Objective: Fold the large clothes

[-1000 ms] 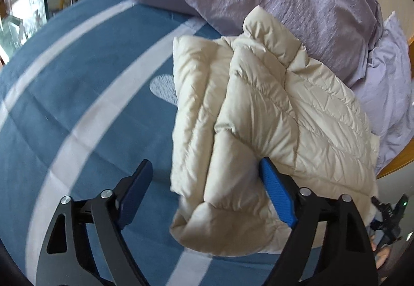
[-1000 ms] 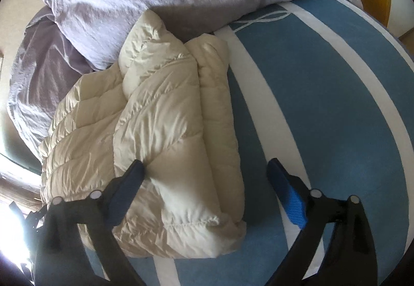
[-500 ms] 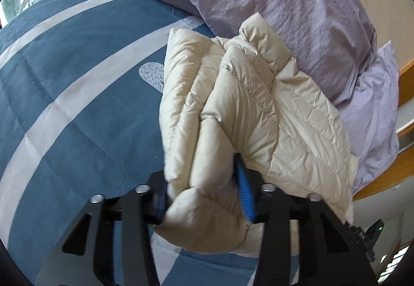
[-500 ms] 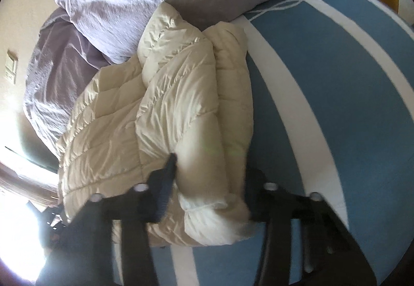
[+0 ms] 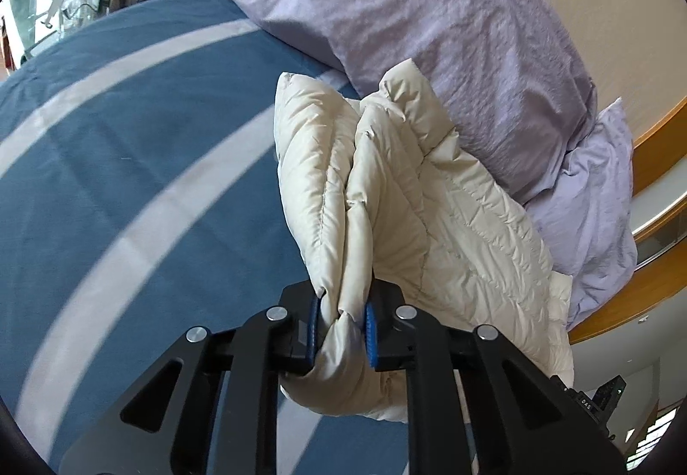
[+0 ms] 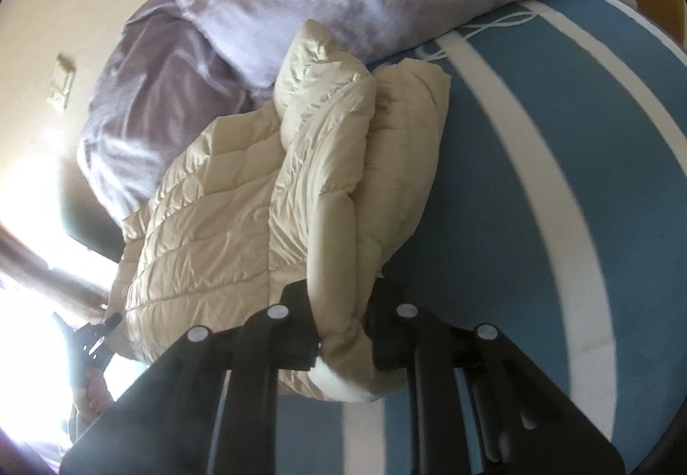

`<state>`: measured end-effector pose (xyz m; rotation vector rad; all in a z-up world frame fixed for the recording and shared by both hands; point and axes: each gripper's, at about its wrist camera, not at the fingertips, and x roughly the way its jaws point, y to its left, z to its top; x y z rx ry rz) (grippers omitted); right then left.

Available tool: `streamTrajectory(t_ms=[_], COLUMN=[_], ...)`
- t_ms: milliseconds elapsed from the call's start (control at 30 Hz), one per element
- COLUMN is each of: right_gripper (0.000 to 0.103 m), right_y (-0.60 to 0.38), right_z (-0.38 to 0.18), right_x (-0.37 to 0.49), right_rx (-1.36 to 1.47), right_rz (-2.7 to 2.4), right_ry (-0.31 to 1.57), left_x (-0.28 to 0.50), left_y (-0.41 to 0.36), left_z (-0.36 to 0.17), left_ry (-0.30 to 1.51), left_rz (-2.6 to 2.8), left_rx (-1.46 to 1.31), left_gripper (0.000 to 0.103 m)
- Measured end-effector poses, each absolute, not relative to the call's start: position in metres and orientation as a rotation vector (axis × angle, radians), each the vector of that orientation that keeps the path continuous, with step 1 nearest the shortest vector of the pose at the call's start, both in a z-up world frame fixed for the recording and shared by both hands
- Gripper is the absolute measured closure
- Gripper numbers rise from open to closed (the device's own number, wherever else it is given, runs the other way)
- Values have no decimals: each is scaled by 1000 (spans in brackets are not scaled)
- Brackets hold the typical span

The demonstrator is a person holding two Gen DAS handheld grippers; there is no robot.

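The bed (image 5: pixel 129 183), covered in blue with white stripes, carries the whole scene, with lilac pillows (image 5: pixel 429 24) piled at its head. The cream quilted down jacket (image 5: pixel 451 226) lies on the bed, already gathered into a thick folded bundle, its far end against the pillows. The left hand-held gripper (image 5: pixel 342 322) is clamped on the near edge of the bundle, blue pads pressing into several puffed layers. The right hand-held gripper (image 6: pixel 343 329) is likewise closed on the near edge, fabric bulging out beneath its jaws. Judged by appearance, the jacket is light, soft and springy, with a slick shell likely to slide; hold should be taken deep across stacked layers or a seam, not on a single skin.
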<state>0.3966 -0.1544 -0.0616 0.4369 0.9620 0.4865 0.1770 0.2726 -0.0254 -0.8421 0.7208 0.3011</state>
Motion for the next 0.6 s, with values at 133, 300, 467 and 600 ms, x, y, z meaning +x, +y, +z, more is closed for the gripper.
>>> streamTrajectory(t_ms=[133, 300, 467, 600], right_gripper=[87, 87, 85, 65], right_y=[-141, -124, -113, -116], right_z=[-61, -66, -65, -59], right_x=[370, 338, 323, 322], right_rx=[401, 357, 283, 221], right_rz=[550, 627, 637, 555], right_ry=[975, 1004, 1004, 990], left_x=[147, 115, 102, 103], left_y=[284, 300, 305, 306], left_z=[-23, -27, -33, -37], left_ry=[717, 717, 727, 743], left_rz=[308, 330, 336, 341], left_rx=[-834, -845, -852, -858], left_gripper=[88, 87, 87, 81])
